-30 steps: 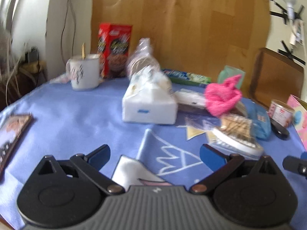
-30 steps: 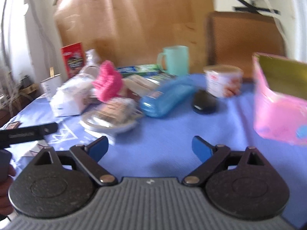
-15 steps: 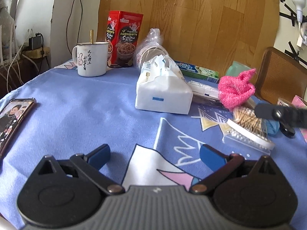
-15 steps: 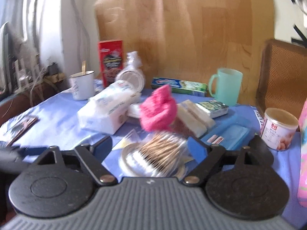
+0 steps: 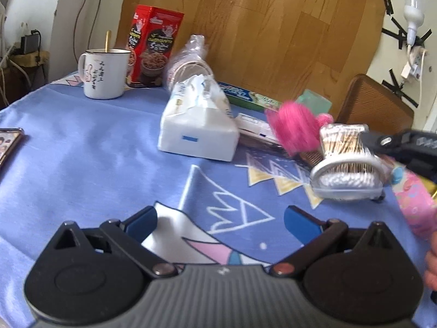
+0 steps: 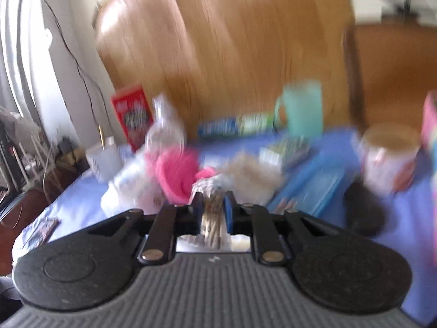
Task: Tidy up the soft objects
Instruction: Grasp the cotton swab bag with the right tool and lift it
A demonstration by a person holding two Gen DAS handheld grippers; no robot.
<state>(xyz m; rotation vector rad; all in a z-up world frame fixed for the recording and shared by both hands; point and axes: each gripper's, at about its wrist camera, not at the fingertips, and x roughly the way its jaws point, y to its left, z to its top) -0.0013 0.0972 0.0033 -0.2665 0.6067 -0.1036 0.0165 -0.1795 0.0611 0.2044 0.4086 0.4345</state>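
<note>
My right gripper [image 6: 213,207] is shut on a clear pack of cotton swabs [image 5: 345,161] and holds it tilted up off the blue tablecloth [image 5: 82,147]; the pack [image 6: 211,218] shows between the blue pads. A pink knitted cloth [image 5: 295,128] lies just left of the pack, also in the blurred right wrist view [image 6: 177,175]. A white tissue pack [image 5: 198,125] lies mid-table. My left gripper [image 5: 220,222] is open and empty, low over the near cloth.
A white mug [image 5: 105,72], a red cereal box [image 5: 153,46] and a bagged cup stack [image 5: 188,63] stand at the back. A phone [image 5: 8,145] lies far left. A teal mug [image 6: 300,109], a tin [image 6: 387,158], a blue case [image 6: 308,188] and a pink box [image 5: 415,202] are right.
My right gripper has closed on the cotton swab pack and lifted it; it was open half a second ago. The left gripper has stayed open and shifted slightly.
</note>
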